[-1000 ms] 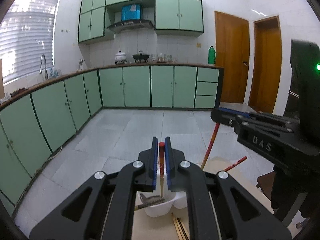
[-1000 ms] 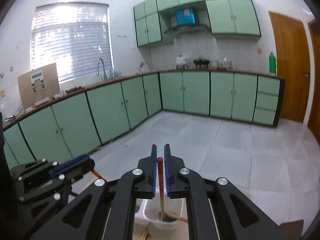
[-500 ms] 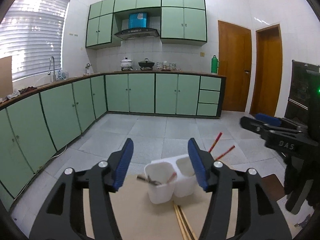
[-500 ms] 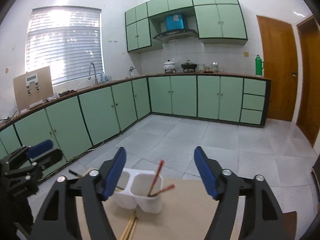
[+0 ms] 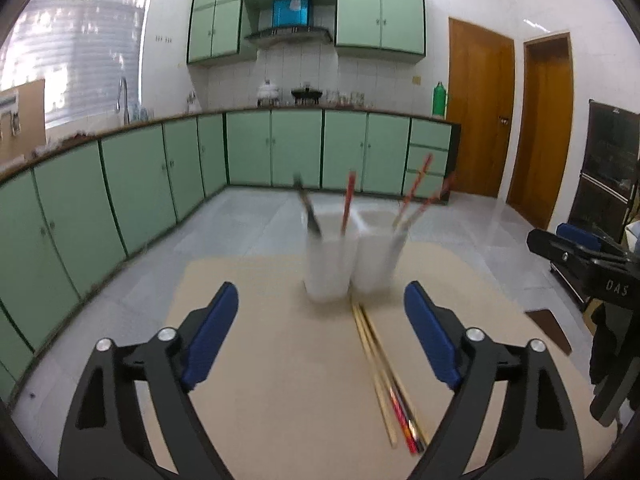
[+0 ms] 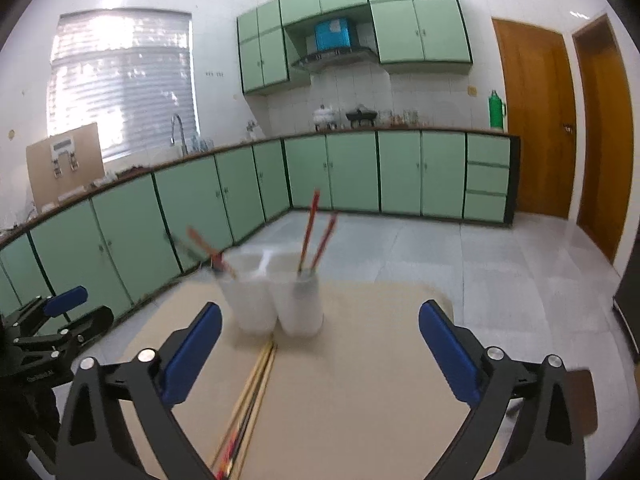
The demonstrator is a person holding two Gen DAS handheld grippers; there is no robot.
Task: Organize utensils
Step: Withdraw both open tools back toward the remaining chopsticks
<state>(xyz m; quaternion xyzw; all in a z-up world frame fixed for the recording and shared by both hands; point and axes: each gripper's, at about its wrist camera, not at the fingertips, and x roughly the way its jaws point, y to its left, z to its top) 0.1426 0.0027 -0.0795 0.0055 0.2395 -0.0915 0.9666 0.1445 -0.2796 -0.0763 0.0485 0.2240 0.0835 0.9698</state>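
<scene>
CHANGE: left gripper [image 5: 320, 334] and right gripper [image 6: 320, 350] let go their red chopsticks [image 6: 310, 232] into the white holder [image 6: 276, 300] and drew back | JAWS: both opening, nothing between | LEFT TO DO: loose chopsticks [image 5: 386, 372] on table [image 5: 288, 400], apparently four, blurred

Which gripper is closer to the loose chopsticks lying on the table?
Left, though narrowly. The loose chopsticks run between the left gripper fingers, beside its right finger. The right gripper has them by its left finger. Both are opening, holding nothing.

Green cabinets [image 6: 352, 172] line the walls; a green bottle [image 6: 497, 111] stands near two wooden doors [image 6: 536, 120]; stovetop pots look blurred.
</scene>
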